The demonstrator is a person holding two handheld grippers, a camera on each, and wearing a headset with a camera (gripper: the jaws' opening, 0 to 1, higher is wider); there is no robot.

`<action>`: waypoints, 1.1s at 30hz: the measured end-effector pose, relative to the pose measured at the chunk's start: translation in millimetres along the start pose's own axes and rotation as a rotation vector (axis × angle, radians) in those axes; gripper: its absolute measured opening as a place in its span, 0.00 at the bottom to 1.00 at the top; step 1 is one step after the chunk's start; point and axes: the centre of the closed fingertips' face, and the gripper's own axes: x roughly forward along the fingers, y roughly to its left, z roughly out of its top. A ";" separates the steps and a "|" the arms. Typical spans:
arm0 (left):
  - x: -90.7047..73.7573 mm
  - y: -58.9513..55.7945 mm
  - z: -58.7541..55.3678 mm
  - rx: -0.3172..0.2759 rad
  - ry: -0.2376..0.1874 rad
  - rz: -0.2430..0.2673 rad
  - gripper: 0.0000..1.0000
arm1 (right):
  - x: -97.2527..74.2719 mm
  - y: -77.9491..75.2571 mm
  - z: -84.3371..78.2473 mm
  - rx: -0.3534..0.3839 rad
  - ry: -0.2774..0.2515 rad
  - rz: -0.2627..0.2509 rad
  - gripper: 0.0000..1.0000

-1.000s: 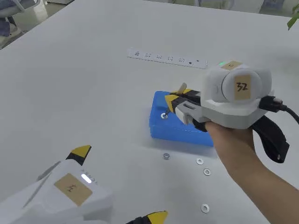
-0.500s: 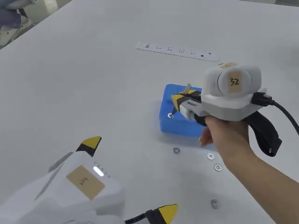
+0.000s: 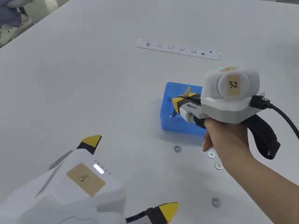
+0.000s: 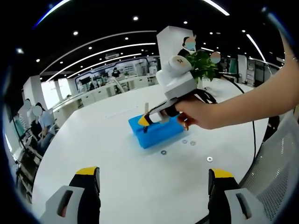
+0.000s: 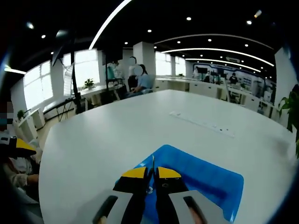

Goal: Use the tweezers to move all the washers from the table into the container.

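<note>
The right hand-held gripper (image 5: 150, 172), pinching tweezers (image 5: 153, 163), hangs over the container (image 5: 205, 179), perhaps with a washer (image 5: 149, 190) at the tip.

Table (image 3: 93, 70): white top, smooth, mostly matt with a faint sheen.
Container (image 3: 169, 122): blue plastic, smooth, softly glossy inside.
Washers (image 3: 177, 149): bare silvery metal, shiny, on the near right of the table.
Tweezers (image 5: 153, 164): thin grey metal, smooth.
Right gripper (image 3: 177, 103): smooth white plastic shell, slightly glossy; yellow and black matt jaw tips; black matt handle.
Left gripper (image 3: 130, 176): the same white plastic and yellow-black tips.
Labels (image 3: 85, 178): tan paper stickers, matt, on both shells.
Cable (image 3: 285, 121): black, rubbery, matt.
Power strip (image 3: 180, 49): white plastic, smooth, at the far side.
</note>
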 end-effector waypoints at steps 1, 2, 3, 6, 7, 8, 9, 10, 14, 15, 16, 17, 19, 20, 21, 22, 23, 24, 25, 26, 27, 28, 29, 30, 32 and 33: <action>0.0 -0.2 0.3 0.001 -0.001 0.000 0.99 | -1.9 0.2 1.9 0.009 -0.001 0.003 0.03; -0.1 -0.4 0.3 0.003 -0.001 0.000 0.99 | -3.7 0.2 3.8 0.012 -0.005 0.003 0.03; -0.2 -0.4 0.3 0.004 -0.001 0.001 0.99 | -6.0 0.5 6.5 0.010 -0.012 0.003 0.03; -0.4 -0.3 0.6 0.004 -0.002 0.002 0.99 | -15.3 3.5 15.0 -0.028 -0.029 0.004 0.03; -0.5 -0.1 0.8 0.004 -0.003 0.003 0.99 | -19.6 5.0 17.6 -0.060 -0.034 0.001 0.03; -0.6 0.0 0.8 0.003 -0.002 0.004 0.99 | -23.1 6.9 19.0 -0.068 -0.036 0.003 0.03; -0.8 0.5 0.8 0.001 -0.003 0.007 0.99 | -27.8 9.4 21.1 -0.075 -0.039 0.008 0.03; -0.9 1.1 0.9 0.001 -0.003 0.010 0.99 | -31.6 11.2 23.1 -0.082 -0.046 0.011 0.03; -1.3 3.8 0.4 -0.005 -0.004 0.020 0.99 | -49.6 19.2 30.9 -0.116 -0.069 0.016 0.03; -1.4 3.9 0.4 -0.006 -0.005 0.020 0.99 | -53.2 21.1 32.3 -0.113 -0.073 0.020 0.03; -1.4 3.9 0.6 -0.005 -0.006 0.020 0.99 | -57.9 23.7 34.1 -0.102 -0.082 0.028 0.03; -1.4 3.8 0.5 -0.004 -0.006 0.019 0.99 | -61.1 25.3 35.0 -0.094 -0.086 0.033 0.03; -1.3 3.3 0.3 0.000 -0.006 0.017 0.99 | -68.0 28.9 36.6 -0.075 -0.098 0.042 0.03; -1.3 3.4 0.3 0.001 -0.006 0.017 0.99 | -70.9 30.9 36.6 -0.068 -0.099 0.049 0.03; -1.4 3.3 0.5 0.001 -0.007 0.016 0.99 | -72.5 32.0 36.4 -0.063 -0.100 0.052 0.03; -1.4 3.4 0.7 -0.001 -0.008 0.016 0.99 | -73.8 32.8 36.0 -0.057 -0.100 0.054 0.03; -1.6 3.7 1.0 -0.001 -0.011 0.017 0.99 | -76.2 34.3 34.7 -0.050 -0.099 0.057 0.03; -1.6 3.7 1.2 -0.001 -0.010 0.017 0.99 | -77.8 35.3 33.8 -0.047 -0.099 0.059 0.03; -1.6 3.7 1.0 -0.003 -0.009 0.017 0.99 | -79.6 36.4 31.4 -0.048 -0.097 0.059 0.03; -1.5 3.6 0.8 -0.003 -0.008 0.016 0.99 | -80.0 36.6 30.3 -0.048 -0.095 0.058 0.03; -1.5 3.7 0.8 -0.004 -0.008 0.016 0.99 | -80.7 37.2 26.4 -0.047 -0.088 0.058 0.03; -1.6 3.7 1.0 -0.003 -0.009 0.017 0.99 | -80.7 37.9 23.4 -0.046 -0.083 0.060 0.03; -1.6 3.6 1.1 -0.002 -0.008 0.017 0.99 | -80.1 39.1 18.0 -0.039 -0.072 0.065 0.03; -1.6 3.4 1.1 -0.001 -0.008 0.016 0.99 | -79.2 39.6 14.5 -0.036 -0.065 0.066 0.03; -1.6 3.3 0.9 0.002 -0.007 0.017 0.99 | -76.7 41.2 6.0 -0.036 -0.049 0.068 0.03; -1.5 3.2 0.8 0.003 -0.006 0.016 0.99 | -74.7 41.9 0.9 -0.039 -0.040 0.067 0.03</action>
